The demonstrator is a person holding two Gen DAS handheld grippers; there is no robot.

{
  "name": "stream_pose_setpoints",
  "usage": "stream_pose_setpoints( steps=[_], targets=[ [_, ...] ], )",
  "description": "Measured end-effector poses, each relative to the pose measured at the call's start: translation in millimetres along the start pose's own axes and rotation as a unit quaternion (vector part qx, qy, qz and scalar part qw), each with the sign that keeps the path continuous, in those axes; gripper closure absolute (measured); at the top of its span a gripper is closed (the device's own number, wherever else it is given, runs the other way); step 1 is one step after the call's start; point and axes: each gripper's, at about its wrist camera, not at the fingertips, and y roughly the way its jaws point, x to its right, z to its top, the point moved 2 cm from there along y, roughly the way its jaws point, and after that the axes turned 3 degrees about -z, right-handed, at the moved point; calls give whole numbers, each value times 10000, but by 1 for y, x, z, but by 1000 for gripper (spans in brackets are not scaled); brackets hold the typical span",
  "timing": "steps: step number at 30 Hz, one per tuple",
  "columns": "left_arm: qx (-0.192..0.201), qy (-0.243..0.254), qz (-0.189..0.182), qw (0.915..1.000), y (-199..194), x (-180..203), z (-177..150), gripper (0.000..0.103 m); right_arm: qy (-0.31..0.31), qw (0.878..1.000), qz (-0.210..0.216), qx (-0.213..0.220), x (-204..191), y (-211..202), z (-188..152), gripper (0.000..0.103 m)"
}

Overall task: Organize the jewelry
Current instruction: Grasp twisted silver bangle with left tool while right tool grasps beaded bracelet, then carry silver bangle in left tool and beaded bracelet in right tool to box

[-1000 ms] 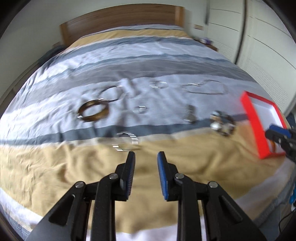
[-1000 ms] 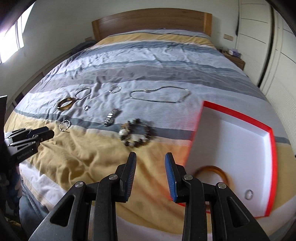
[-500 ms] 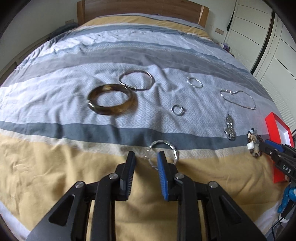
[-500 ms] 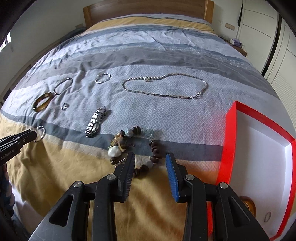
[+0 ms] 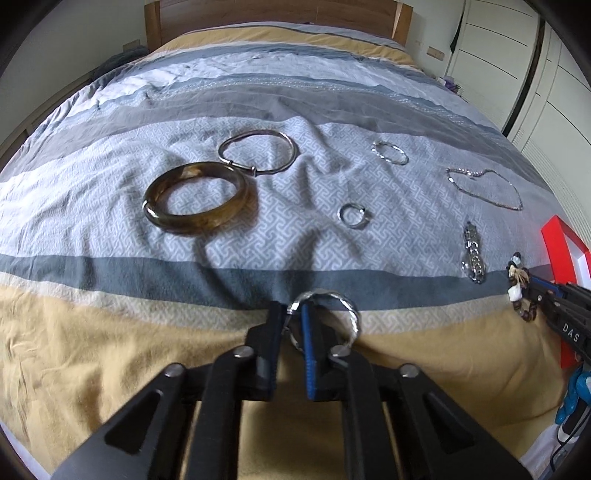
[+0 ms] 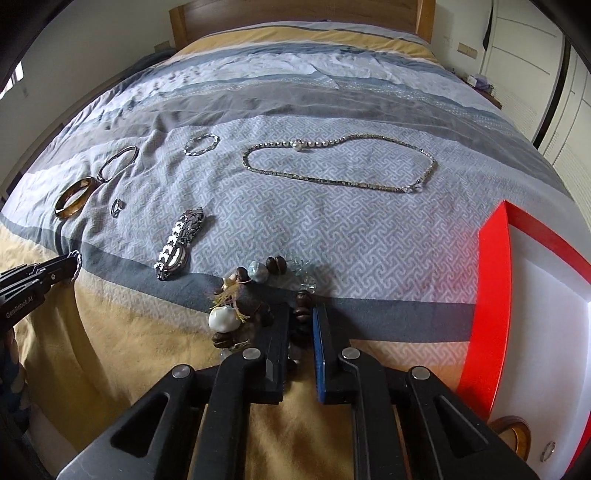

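Note:
My left gripper (image 5: 294,317) is shut on the rim of a twisted silver bracelet (image 5: 349,306) lying on the bedspread; it also shows at the left of the right wrist view (image 6: 75,260). My right gripper (image 6: 301,317) is shut on a brown beaded bracelet (image 6: 255,291) with a white bead and pale stones. A red tray with a white floor (image 6: 495,295) lies to its right and holds an amber bangle (image 6: 517,434) and a small ring (image 6: 548,448).
On the bed lie an amber bangle (image 5: 195,197), a thin silver bangle (image 5: 258,157), a small ring (image 5: 352,216), a twisted silver bracelet (image 5: 389,152), a metal link bracelet (image 6: 179,243) and a silver chain necklace (image 6: 340,166). A wooden headboard (image 6: 295,11) stands at the far end.
Both grippers moved forward and down to the bed. The left closed on the twisted silver bracelet, the right closed on the beaded bracelet.

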Motion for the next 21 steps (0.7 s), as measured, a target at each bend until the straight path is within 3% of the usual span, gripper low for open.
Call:
stream_pose_setpoints(
  steps=[6,15,21],
  targets=[
    [59,-140,-154,9998,-18,-1,1,96,47,9990,196,404,-5,-27,3,92],
    [295,-20,-71,9995,-60,8,4,96,-18,9941,373,1021,-15,-95,16,93],
    [452,230,-202,9985,-91,35,9,96,110,9902,357,1344,3,-140,17,93]
  ],
)
